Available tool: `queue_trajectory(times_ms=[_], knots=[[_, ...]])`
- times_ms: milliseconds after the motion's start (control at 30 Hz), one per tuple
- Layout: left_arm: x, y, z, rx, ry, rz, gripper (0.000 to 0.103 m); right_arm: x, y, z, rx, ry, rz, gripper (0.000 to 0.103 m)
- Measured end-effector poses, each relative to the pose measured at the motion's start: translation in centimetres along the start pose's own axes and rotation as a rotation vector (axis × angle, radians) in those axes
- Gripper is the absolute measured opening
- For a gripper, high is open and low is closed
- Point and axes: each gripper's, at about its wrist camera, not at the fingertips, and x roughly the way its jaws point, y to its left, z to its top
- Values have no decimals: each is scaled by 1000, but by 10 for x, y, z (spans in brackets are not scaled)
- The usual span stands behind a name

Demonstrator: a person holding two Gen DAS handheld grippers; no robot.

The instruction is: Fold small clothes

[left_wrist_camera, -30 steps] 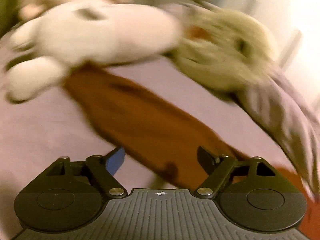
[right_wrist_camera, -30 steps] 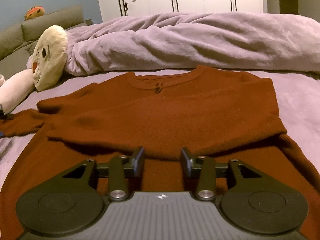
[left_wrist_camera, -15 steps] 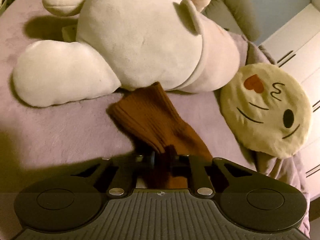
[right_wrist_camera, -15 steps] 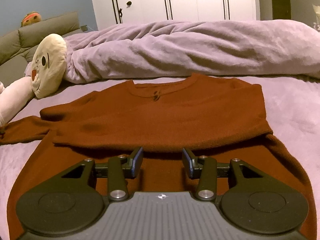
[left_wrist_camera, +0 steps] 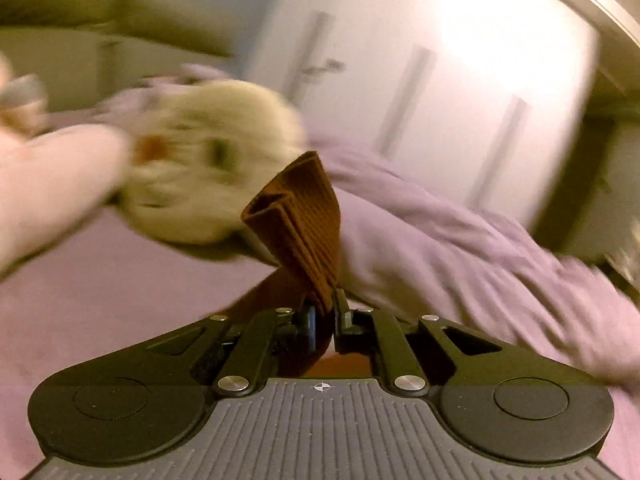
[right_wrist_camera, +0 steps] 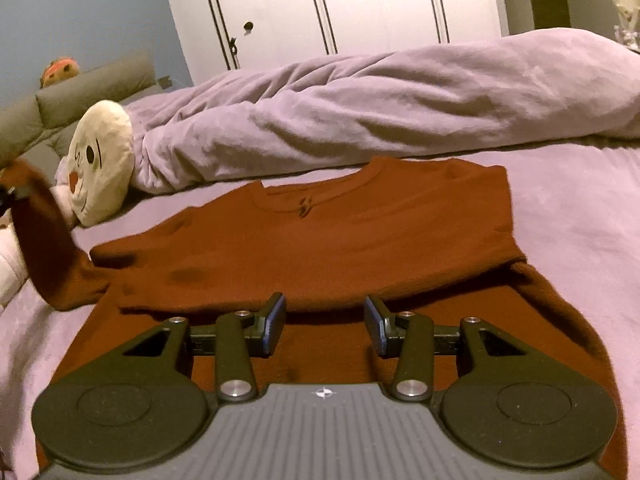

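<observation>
Meanwhile our left gripper (left_wrist_camera: 323, 314) pinches the sweater's sleeve cuff (left_wrist_camera: 300, 216), which stands up and away from its tips; our right gripper (right_wrist_camera: 325, 322), jaws parted and empty, hovers over the rust sweater (right_wrist_camera: 340, 232), lying crosswise ahead, neckline farthest away

— What's lost in the left wrist view?
— Most of it: the round pillow (left_wrist_camera: 208, 160), the wardrobe (left_wrist_camera: 420, 80) and the plush (left_wrist_camera: 52, 184) are smeared by blur, and the plush runs off the edge.
— And the right one?
— The sweater (right_wrist_camera: 320, 232) hem sits behind the gripper body; its sleeve (right_wrist_camera: 44, 240) is blurred — the left gripper (right_wrist_camera: 6, 194) holding it is cut by the frame.
</observation>
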Motion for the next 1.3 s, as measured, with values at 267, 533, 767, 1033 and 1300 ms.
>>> queue_trajectory(times_ms=[267, 533, 767, 1033, 1300], knots=[[56, -84, -109, 146, 273, -48, 50, -13, -16, 4, 59, 30, 42, 43], [18, -39, -137, 135, 252, 144, 64, 23, 8, 17, 108, 80, 198, 43], [16, -14, -141, 150, 281, 244, 64, 109, 41, 32, 311, 235, 309, 40], [11, -3, -143, 131, 266, 251, 69, 155, 44, 26, 523, 304, 354, 32], [10, 2, -128, 137, 258, 277, 70, 114, 47, 67, 270, 139, 309, 5]])
